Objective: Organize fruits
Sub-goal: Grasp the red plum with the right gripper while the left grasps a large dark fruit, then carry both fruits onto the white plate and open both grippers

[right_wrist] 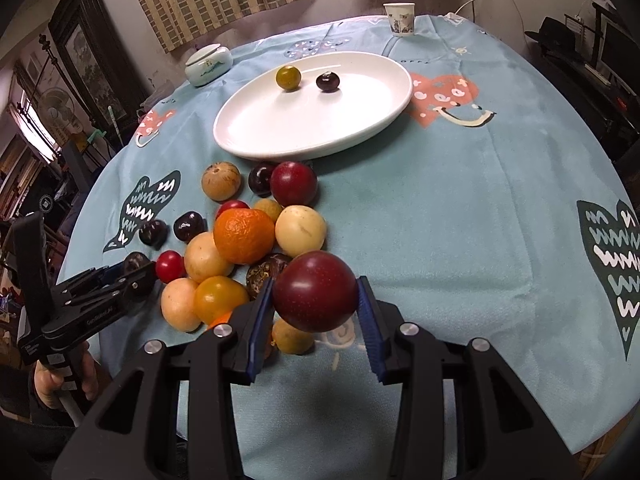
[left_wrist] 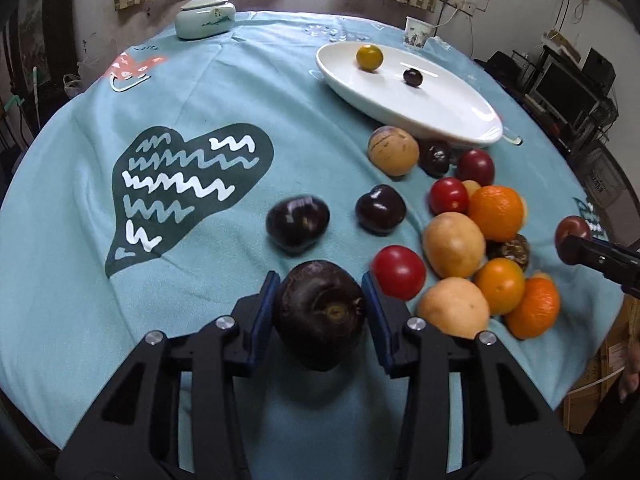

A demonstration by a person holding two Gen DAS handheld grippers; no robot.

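My left gripper (left_wrist: 320,294) is shut on a dark purple fruit (left_wrist: 320,316) just above the cloth, left of the fruit pile. My right gripper (right_wrist: 316,300) is shut on a red plum (right_wrist: 315,290), held above the near edge of the pile. A white oval plate (right_wrist: 280,136) lies beyond the pile and holds a yellow-green tomato (right_wrist: 288,77) and a dark cherry (right_wrist: 327,81). The pile has an orange (right_wrist: 244,236), pale yellow fruits (right_wrist: 300,230), red tomatoes (right_wrist: 169,266) and dark cherries (right_wrist: 189,226). The right gripper shows in the left wrist view (left_wrist: 576,242), the left one in the right wrist view (right_wrist: 136,274).
A round table under a light blue printed cloth (right_wrist: 460,220). A pale green lidded jar (right_wrist: 209,65) stands at the far left edge, a paper cup (right_wrist: 399,19) at the far edge. Furniture and clutter surround the table.
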